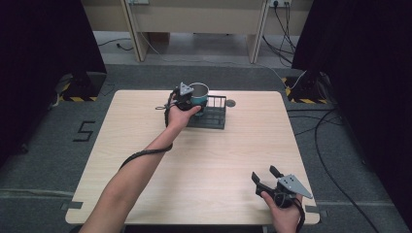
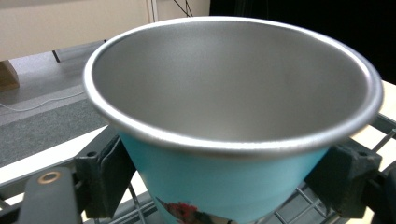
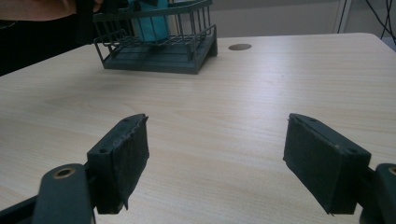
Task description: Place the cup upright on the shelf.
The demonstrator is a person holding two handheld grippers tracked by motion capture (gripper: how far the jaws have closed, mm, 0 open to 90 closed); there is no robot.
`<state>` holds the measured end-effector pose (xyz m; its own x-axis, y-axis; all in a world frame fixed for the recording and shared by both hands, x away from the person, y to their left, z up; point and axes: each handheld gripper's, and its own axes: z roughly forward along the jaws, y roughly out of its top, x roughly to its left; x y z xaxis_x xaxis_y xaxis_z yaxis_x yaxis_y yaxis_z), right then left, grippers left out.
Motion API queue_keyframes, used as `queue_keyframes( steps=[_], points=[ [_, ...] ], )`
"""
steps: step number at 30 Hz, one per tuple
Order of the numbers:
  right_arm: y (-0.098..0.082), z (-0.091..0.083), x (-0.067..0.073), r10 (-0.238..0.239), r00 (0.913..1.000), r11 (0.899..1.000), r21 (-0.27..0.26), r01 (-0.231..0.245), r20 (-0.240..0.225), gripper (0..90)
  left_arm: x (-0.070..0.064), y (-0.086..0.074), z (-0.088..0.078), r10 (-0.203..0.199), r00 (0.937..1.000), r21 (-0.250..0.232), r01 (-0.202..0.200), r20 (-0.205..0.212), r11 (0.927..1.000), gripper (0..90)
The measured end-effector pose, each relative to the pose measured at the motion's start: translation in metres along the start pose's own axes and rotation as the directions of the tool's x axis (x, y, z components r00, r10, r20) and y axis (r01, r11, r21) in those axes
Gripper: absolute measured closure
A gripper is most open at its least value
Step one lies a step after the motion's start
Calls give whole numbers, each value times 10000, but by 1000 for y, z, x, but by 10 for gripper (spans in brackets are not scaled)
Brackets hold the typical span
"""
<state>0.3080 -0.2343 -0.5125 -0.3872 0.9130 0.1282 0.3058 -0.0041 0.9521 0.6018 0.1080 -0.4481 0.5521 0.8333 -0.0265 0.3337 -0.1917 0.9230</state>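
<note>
A pale wooden table point(image 1: 204, 160) is seen from above. Toward its far edge a dark wire rack point(image 1: 212, 116) is set, and just beside the rack a small round grommet point(image 1: 230, 103) is let into the tabletop.

A cup point(image 1: 199, 93), teal outside with a bare metal interior and a rolled metal rim, is held over the left part of the rack. Whether its base touches the rack floor cannot be told. A printed motif is noted low on its wall in the left gripper view.

The left gripper point(image 1: 187, 99) is clamped on the cup, one black pad pressed to each side of the tapered teal wall below the rim. The right gripper point(image 1: 266, 175) is held near the table's near right corner, well apart from the rack, its jaws spread wide with nothing between them.

The cup is judged light, rigid and unlikely to break, though it may dent. Its smooth, downward-narrowing wall is judged slippery, so a loose grip could let it slide. The best hold is judged to be high on the wall, just under the rolled rim, which would act as a stop.
</note>
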Motion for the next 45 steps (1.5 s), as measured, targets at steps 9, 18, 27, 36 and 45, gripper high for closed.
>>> queue_keyframes(
  steps=[9, 18, 27, 36, 45],
  points=[
    [0, 0, 0, 50, 10000, 10000, 1, -50, -27, 228, -1, 1, 0, -2, 9999, 251, -2, 168, 9997, 157],
    [0, 0, 1, 65, 10000, 10000, 45, -65, -61, 227, -1, 2, -5, -166, 9997, 291, 160, 196, 9994, 144],
    [0, 1, 2, 30, 10000, 10000, 67, -29, -74, 226, 1, 2, -12, -137, 9996, 216, 132, 247, 9997, 143],
    [0, 1, 2, 2, 10000, 10000, 78, -1, -56, 225, 0, 0, -22, -41, 9997, 99, 38, 245, 9999, 144],
    [0, 1, 3, -17, 10000, 10000, 90, 18, -63, 225, -2, -3, -34, 60, 9995, -3, -60, 322, 10000, 144]
  ],
)
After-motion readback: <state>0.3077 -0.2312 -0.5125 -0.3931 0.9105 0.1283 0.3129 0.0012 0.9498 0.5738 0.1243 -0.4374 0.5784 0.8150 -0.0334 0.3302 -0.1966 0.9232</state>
